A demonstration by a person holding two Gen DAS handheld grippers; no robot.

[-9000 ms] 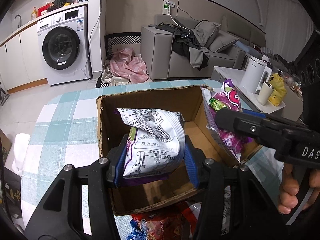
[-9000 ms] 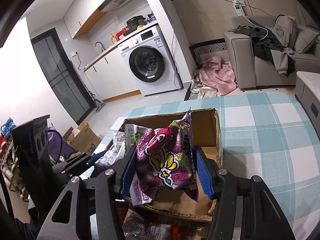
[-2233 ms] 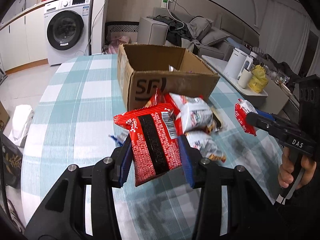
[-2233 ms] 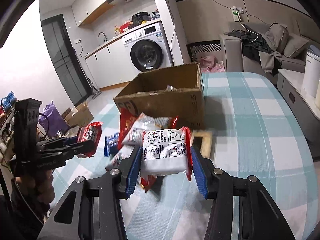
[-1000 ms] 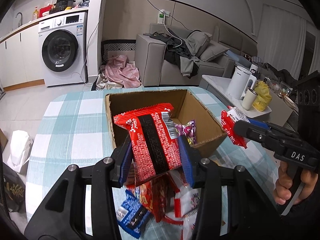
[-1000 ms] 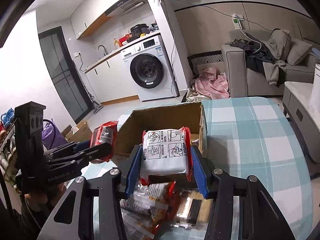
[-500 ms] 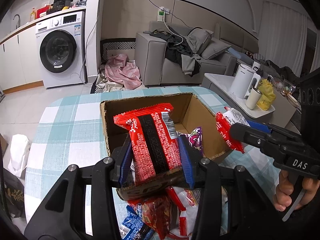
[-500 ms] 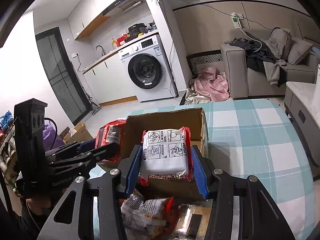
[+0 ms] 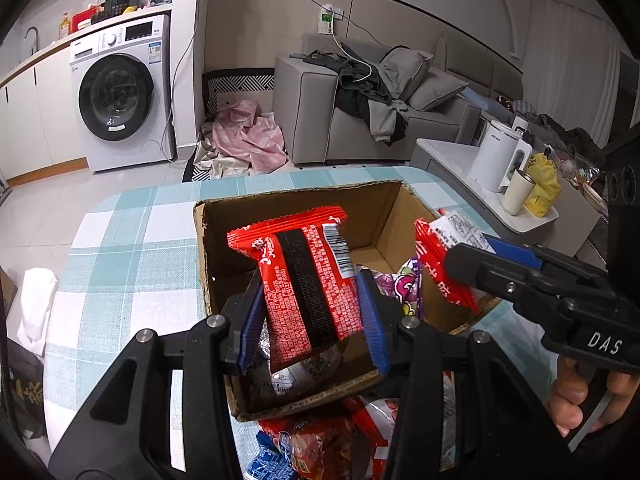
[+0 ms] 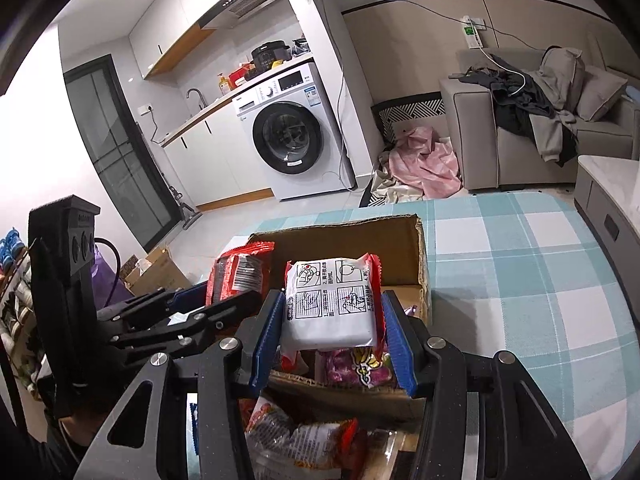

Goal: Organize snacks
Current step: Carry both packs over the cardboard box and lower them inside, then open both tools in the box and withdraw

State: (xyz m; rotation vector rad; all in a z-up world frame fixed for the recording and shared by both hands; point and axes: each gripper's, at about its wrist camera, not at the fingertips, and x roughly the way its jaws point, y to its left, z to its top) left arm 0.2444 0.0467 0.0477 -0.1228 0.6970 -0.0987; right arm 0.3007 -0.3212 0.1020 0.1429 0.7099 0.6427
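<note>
An open cardboard box [image 9: 296, 204] stands on the checked tablecloth; it also shows in the right wrist view [image 10: 352, 248]. My left gripper [image 9: 312, 316] is shut on a red snack packet with a black stripe [image 9: 304, 280], held over the box's near left part. My right gripper [image 10: 332, 340] is shut on a red-and-white noodle packet [image 10: 332, 304], held over the box's near edge. A purple snack bag [image 9: 404, 288] lies inside the box. The right gripper with its packet [image 9: 440, 256] shows at the box's right side in the left wrist view.
Several loose snack packets [image 9: 328, 444] lie on the table in front of the box, also in the right wrist view [image 10: 304, 444]. The checked tablecloth [image 10: 520, 280] extends right of the box. A side table with a white kettle [image 9: 496, 156] stands beyond the table's right edge.
Both grippers have moved forward and down with their packets, from in front of the box to over its opening. The box looks closer and larger.
</note>
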